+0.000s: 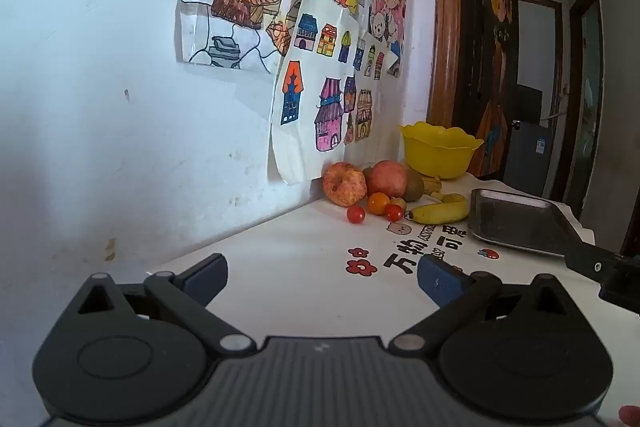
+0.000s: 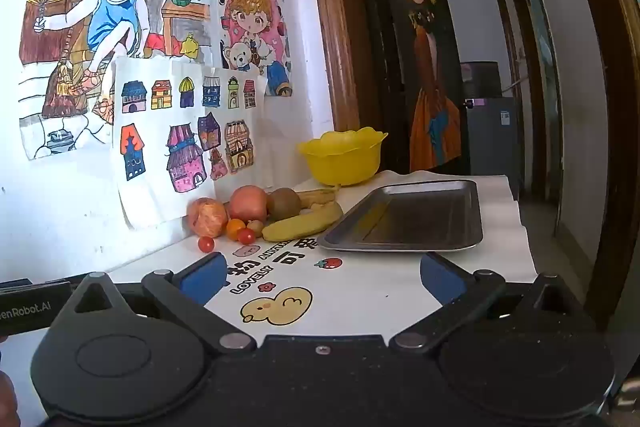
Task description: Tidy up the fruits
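A: Fruit sits heaped against the wall at the back of the table. The wrinkled apple lies leftmost, a smoother red apple touches it on the right, and a kiwi comes next. Two bananas follow: one banana in front, the second banana behind it, near the yellow bowl.

B: And the small ones?

A: One cherry tomato rests apart, in front of the wrinkled apple. A small orange fruit and another cherry tomato crowd together below the red apple, with a small brownish fruit just beside them; what kind it is cannot be told.

B: Where is the metal tray?

A: To the right of the bananas, just beside the front one, its bottom bare. The yellow bowl stands behind it at the table's far edge.

B: How do the grippers stand?

A: The left gripper hovers above the tablecloth with its blue pads spread wide and nothing between them. The right gripper is likewise wide apart and holds nothing; both are well short of the fruit. In the left wrist view one black finger of the right gripper overlaps the tray's near corner.

B: The wall?

A: Covered with children's drawings of houses and figures.
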`<control>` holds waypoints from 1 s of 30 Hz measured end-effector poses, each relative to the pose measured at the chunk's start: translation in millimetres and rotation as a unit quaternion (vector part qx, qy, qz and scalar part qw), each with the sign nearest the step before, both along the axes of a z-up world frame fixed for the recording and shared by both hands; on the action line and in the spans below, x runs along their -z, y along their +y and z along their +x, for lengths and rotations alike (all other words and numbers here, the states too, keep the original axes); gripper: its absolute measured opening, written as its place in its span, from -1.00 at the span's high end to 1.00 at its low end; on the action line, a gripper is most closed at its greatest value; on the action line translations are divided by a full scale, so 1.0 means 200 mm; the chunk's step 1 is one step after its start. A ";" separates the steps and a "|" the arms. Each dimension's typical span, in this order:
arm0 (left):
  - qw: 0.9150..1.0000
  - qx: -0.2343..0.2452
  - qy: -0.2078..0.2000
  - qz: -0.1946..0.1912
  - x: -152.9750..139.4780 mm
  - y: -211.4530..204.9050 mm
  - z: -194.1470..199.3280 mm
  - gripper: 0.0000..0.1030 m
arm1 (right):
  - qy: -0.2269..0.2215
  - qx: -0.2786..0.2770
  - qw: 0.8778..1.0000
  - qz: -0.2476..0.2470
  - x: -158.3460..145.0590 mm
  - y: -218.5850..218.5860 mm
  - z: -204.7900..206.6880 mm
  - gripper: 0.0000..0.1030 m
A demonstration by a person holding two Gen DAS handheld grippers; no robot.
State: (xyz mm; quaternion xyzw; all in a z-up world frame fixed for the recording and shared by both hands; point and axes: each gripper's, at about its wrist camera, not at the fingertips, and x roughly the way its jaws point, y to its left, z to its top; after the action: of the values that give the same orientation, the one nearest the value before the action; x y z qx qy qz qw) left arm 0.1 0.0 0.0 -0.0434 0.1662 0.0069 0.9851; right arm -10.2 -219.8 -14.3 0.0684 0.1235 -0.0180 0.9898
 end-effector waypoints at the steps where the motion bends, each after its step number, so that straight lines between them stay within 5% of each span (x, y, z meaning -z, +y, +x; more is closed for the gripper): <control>1: 1.000 0.000 -0.002 -0.001 0.00 0.00 0.00 -0.99 | 0.000 -0.001 1.000 0.000 0.00 0.00 0.00 -0.99; 30: 1.000 0.005 -0.002 0.001 -0.01 0.00 0.00 -0.99 | 0.002 0.006 1.000 0.002 0.01 -0.01 -0.02 -0.99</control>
State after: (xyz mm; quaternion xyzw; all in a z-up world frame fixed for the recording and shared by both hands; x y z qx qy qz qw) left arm -0.8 -0.6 1.1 -0.0416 0.1640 0.0022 0.9856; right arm -13.5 -221.7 -15.4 0.0712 0.1247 -0.0233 0.9894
